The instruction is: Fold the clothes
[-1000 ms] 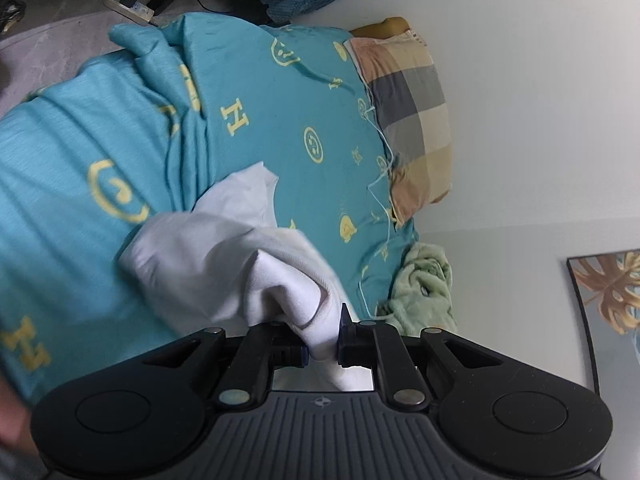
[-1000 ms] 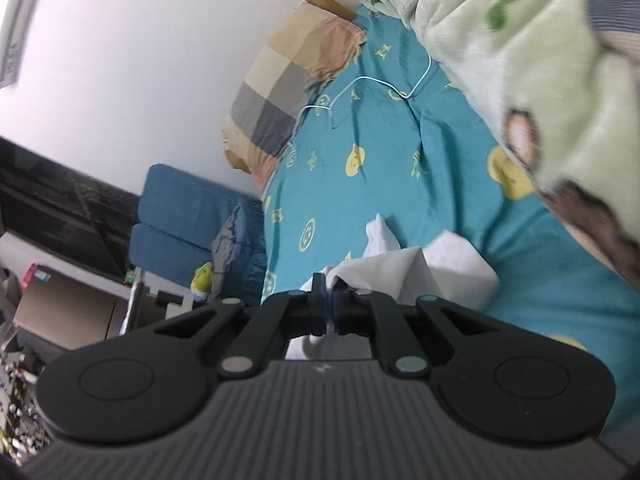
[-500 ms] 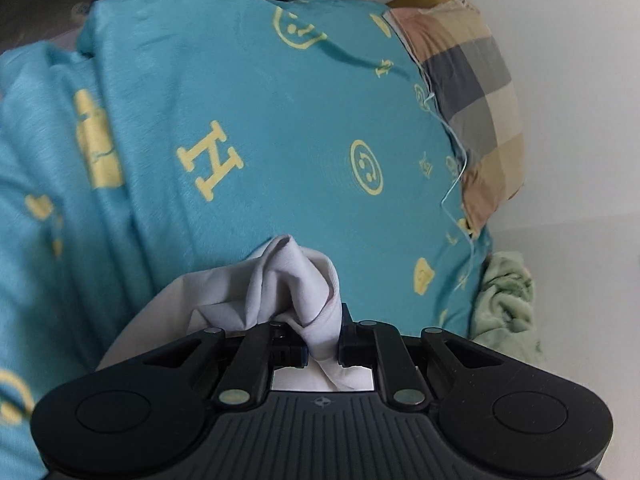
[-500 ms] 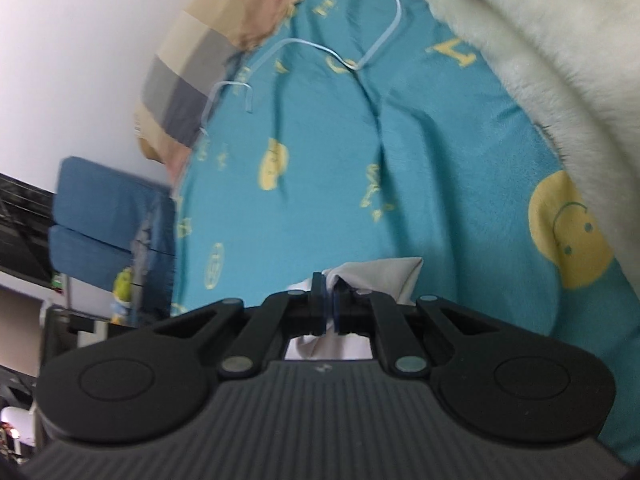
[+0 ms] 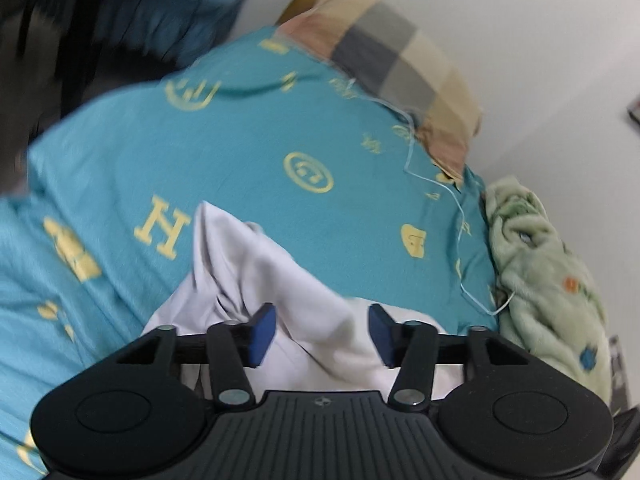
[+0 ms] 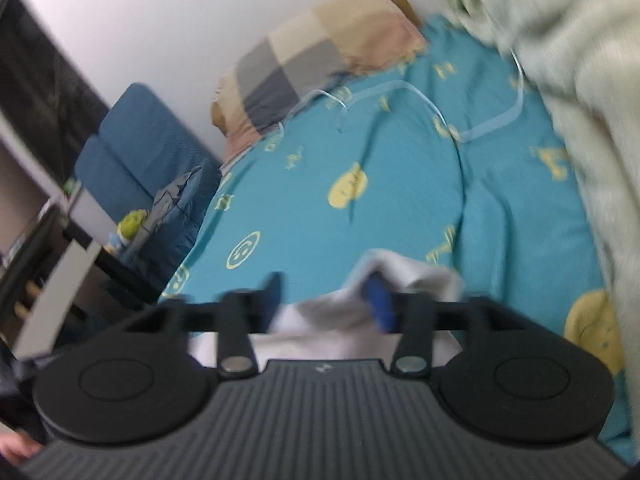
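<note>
Blue-padded left hand-held gripper (image 5: 322,330) is spread wide, its 2 fingers either side of a crumpled white cotton garment (image 5: 256,276) w/o pinching it. Right hand-held gripper (image 6: 326,300) is spread too; white garment (image 6: 400,276) bunches against its right pad, view is blurred so contact is unclear. Garment lies on a teal bedsheet w/ yellow smiley & letter prints (image 5: 248,148), which covers the bed. Beyond it, a checked grey, beige & pink pillow (image 5: 396,60) sits by the white wall. Fuzzy pale-green blanket (image 5: 548,272) is piled at the sheet's edge, w/ a thin white cable (image 5: 460,216) trailing from pillow toward blanket.
</note>
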Demonstrator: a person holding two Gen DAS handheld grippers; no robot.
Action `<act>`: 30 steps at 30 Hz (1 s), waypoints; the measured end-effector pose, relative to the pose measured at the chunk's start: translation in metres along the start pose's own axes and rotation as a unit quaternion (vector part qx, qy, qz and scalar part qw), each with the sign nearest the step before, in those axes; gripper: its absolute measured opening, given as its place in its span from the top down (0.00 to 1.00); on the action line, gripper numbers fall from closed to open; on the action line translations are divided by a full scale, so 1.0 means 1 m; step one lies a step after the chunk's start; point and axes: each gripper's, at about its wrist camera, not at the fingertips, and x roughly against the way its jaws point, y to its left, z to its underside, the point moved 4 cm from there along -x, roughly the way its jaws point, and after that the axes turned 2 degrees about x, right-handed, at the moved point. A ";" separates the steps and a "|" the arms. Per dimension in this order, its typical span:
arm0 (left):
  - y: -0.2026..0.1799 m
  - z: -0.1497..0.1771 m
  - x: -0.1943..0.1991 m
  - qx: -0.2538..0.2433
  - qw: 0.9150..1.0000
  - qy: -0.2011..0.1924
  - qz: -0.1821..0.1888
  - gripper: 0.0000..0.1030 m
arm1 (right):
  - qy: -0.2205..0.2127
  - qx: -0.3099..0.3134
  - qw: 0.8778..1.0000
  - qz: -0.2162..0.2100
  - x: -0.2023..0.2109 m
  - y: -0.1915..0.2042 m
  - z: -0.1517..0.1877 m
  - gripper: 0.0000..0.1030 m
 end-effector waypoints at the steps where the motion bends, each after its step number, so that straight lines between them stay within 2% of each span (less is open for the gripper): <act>1: -0.008 0.003 0.002 -0.021 1.000 -0.005 -0.004 0.44 | -0.008 0.017 1.000 0.002 0.004 0.005 -0.001 0.35; 6: -0.030 0.014 -0.013 -0.092 0.995 -0.002 -0.035 0.44 | -0.001 0.084 0.996 -0.012 -0.006 0.026 0.000 0.35; 10: -0.028 0.019 -0.038 -0.118 0.990 0.015 -0.071 0.44 | 0.049 0.111 0.992 -0.013 -0.035 0.031 0.012 0.37; 16: -0.021 0.026 -0.065 -0.141 0.985 0.037 -0.088 0.44 | 0.111 0.114 0.987 0.006 -0.070 0.018 0.034 0.37; 23: -0.021 0.029 -0.059 -0.145 0.985 0.034 -0.091 0.44 | 0.105 0.118 0.987 0.010 -0.061 0.024 0.038 0.37; 30: -0.038 0.041 -0.029 -0.156 0.985 0.022 -0.071 0.44 | 0.088 0.112 0.990 0.001 -0.033 0.036 0.035 0.37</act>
